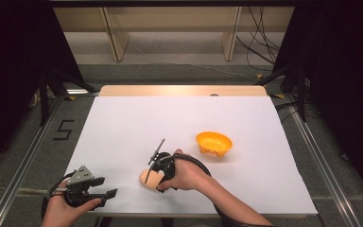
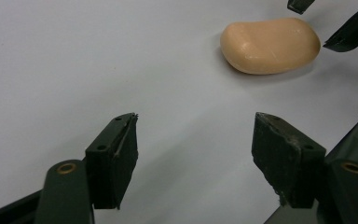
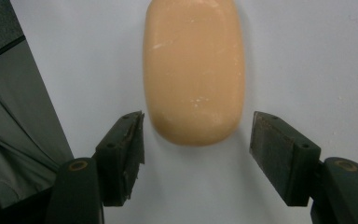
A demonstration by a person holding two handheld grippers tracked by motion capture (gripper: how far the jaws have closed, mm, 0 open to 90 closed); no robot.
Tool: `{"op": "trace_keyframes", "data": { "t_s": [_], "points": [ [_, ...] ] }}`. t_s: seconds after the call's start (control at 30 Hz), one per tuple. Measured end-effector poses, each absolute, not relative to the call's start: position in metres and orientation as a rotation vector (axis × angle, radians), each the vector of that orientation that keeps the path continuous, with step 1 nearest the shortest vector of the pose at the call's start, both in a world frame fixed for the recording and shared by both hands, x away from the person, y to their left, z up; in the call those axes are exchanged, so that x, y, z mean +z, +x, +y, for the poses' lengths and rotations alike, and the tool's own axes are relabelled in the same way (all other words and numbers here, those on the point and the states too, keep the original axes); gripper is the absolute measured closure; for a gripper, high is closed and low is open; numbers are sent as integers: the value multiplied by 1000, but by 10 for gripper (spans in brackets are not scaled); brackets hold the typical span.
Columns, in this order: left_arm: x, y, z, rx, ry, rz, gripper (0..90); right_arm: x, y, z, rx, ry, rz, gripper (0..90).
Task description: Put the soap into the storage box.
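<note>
A peach-coloured bar of soap [image 1: 150,178] [image 2: 270,45] [image 3: 194,70] lies flat on the white table cover [image 1: 179,123], near the front edge. My right gripper [image 1: 157,174] [image 3: 196,140] hovers right over it, open, its jaws straddling the bar's near end without touching. My left gripper [image 1: 105,188] [image 2: 196,154] is open at the front left, a short way from the soap, with nothing between its jaws. An orange soap dish [image 1: 213,143] stands to the right of the soap and farther back.
The table's front edge [image 1: 189,213] runs just below both hands. Grey carpet and metal rails flank the table; a "5" [image 1: 64,129] is marked on the floor at the left. Wooden shelving and cables stand beyond the far edge.
</note>
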State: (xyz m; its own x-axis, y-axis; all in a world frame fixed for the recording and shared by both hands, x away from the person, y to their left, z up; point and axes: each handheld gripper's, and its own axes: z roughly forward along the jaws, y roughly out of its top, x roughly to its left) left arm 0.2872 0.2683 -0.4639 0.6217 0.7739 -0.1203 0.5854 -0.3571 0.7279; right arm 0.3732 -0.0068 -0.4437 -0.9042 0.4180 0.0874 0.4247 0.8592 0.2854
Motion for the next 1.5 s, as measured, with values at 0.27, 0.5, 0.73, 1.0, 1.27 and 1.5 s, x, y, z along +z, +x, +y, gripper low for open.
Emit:
{"op": "trace_keyframes", "data": {
  "t_s": [0.27, 0.5, 0.73, 1.0, 1.27, 1.5],
  "points": [
    [-464, 287, 268, 309, 2073, 1070, 312, -447, 377, 3, -426, -667, -2998, 340],
    [-464, 286, 268, 303, 2067, 1077, 311, -450, 382, 11, -403, -674, -2999, 322],
    [-464, 286, 268, 303, 2068, 1076, 311, -455, 390, 21, -385, -643, -3010, 317],
    [-464, 288, 270, 330, 2082, 1051, 311, -461, 390, 32, -352, -624, -3009, 317],
    [-464, 287, 269, 322, 2076, 1062, 311, -463, 391, 38, -331, -651, -2998, 323],
    [-464, 287, 269, 312, 2080, 1057, 311, -462, 392, 42, -310, -655, -3002, 329]
  ]
}}
